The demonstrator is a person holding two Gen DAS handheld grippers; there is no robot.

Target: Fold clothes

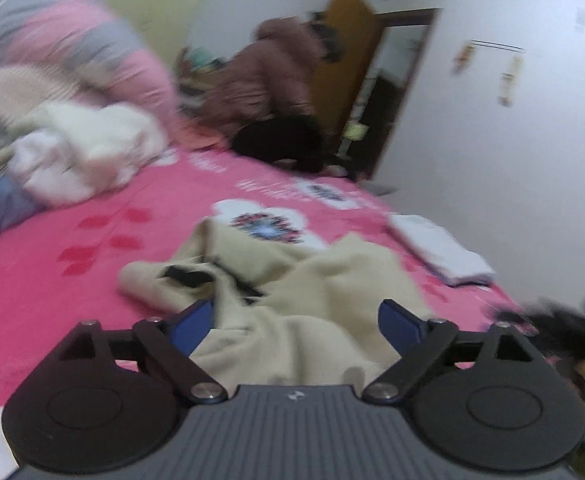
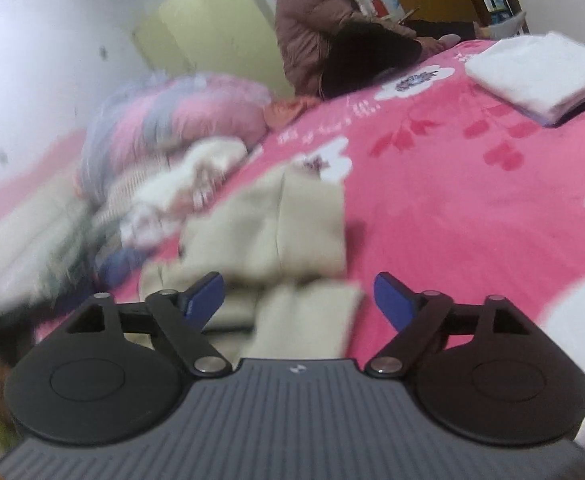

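A cream garment [image 1: 292, 292] with black trim lies crumpled on the pink flowered bed cover [image 1: 92, 272]. My left gripper [image 1: 296, 320] hovers just above it, jaws wide apart, blue pads clear of the cloth. In the right wrist view the same cream garment [image 2: 276, 232] lies partly folded on the bed cover [image 2: 452, 208]. Over its near edge my right gripper [image 2: 298, 298] stands open, and nothing is pinched between its blue fingertips [image 2: 392, 300].
A folded white stack [image 1: 440, 248] [image 2: 540, 72] lies on the bed's far right. A heap of unfolded clothes [image 1: 76, 152] and a pink-grey quilt [image 2: 180, 120] fill the left. A person in a brown padded coat [image 1: 268, 76] sits on the far edge. White wall right.
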